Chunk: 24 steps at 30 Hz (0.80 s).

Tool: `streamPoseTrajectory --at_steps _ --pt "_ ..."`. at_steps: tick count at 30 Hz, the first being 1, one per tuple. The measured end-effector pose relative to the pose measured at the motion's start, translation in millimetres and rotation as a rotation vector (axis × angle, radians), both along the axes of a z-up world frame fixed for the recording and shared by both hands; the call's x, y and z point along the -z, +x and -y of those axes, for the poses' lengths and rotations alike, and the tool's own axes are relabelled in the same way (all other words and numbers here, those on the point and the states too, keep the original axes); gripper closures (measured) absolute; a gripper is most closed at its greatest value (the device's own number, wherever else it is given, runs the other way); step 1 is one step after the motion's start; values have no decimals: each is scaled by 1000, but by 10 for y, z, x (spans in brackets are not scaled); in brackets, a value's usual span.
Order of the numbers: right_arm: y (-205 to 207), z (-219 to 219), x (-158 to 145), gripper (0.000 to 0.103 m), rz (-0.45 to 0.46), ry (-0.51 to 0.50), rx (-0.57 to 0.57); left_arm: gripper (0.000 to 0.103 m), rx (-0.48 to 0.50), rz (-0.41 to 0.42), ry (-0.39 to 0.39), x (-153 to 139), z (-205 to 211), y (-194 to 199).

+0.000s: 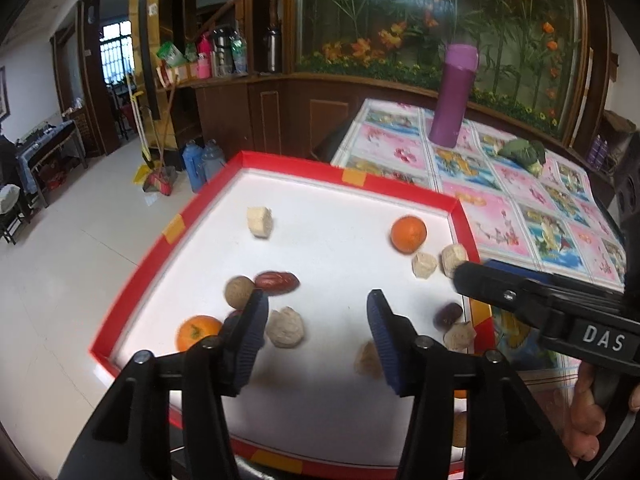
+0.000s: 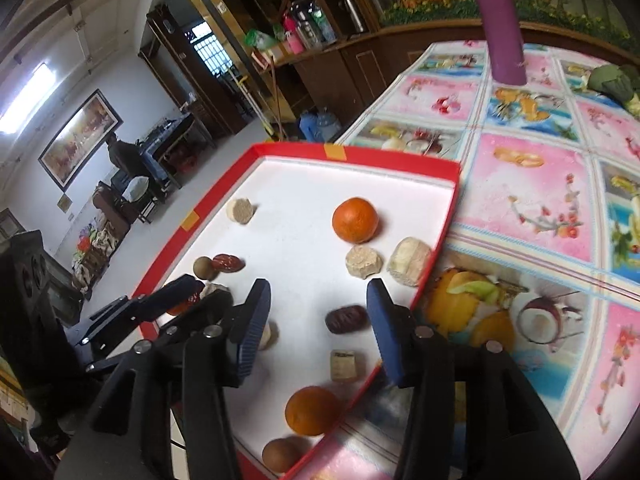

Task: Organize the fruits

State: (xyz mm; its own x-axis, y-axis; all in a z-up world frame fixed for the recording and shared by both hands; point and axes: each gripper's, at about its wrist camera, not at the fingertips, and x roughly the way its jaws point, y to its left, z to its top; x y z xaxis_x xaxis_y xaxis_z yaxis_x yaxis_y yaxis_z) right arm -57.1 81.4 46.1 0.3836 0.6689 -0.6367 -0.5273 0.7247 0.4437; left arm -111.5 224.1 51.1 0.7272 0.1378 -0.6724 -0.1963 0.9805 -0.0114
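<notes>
Both of my grippers hang over the shallow red-rimmed white tray point(image 1: 256, 164) on the flower-patterned worktop point(image 1: 520, 200), and each has its blue-padded jaws spread with nothing between the pads.

From the left wrist, my left gripper point(image 1: 316, 332) stands over bare white tray floor. Just beside its left finger lie a wrinkled pale walnut-like lump point(image 1: 285, 327), a round tan fruit point(image 1: 239, 291) touching a glossy dark red date point(image 1: 277, 282), and a small orange point(image 1: 197, 332) near the tray's left rim. Farther back sit a cream-coloured cut chunk point(image 1: 260, 222) alone, and a second orange point(image 1: 408, 234) near two pale cubes point(image 1: 424, 265). A dark date point(image 1: 449, 315) lies by the right rim. A blurred pale piece is half hidden behind my right finger; what it is I cannot tell. The black arm of my right gripper enters from the right, covering part of one cube, with my hand point(image 1: 588, 412) cut off at the edge.

From the right wrist, my right gripper point(image 2: 318, 324) hovers above a dark brown date point(image 2: 346, 319). Nearer lie a pale cork-like cylinder point(image 2: 343, 365), an orange point(image 2: 313, 410) against the rim and a brown round fruit point(image 2: 282, 454), partly cut off. A tall purple flask point(image 2: 502, 20) stands on the worktop, its top out of frame.
</notes>
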Motion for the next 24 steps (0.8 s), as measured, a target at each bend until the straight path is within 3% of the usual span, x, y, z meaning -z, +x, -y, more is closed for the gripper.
streamPoseTrajectory --at_steps 9,21,24 --pt "-260 279 -205 51 70 2 65 25 -47 62 30 -199 32 -196" --pt "-665 509 -434 50 172 -24 145 19 -130 88 40 -415 -17 -415" --pt "-763 547 -494 46 199 -22 153 18 -164 108 54 -477 -59 -486"
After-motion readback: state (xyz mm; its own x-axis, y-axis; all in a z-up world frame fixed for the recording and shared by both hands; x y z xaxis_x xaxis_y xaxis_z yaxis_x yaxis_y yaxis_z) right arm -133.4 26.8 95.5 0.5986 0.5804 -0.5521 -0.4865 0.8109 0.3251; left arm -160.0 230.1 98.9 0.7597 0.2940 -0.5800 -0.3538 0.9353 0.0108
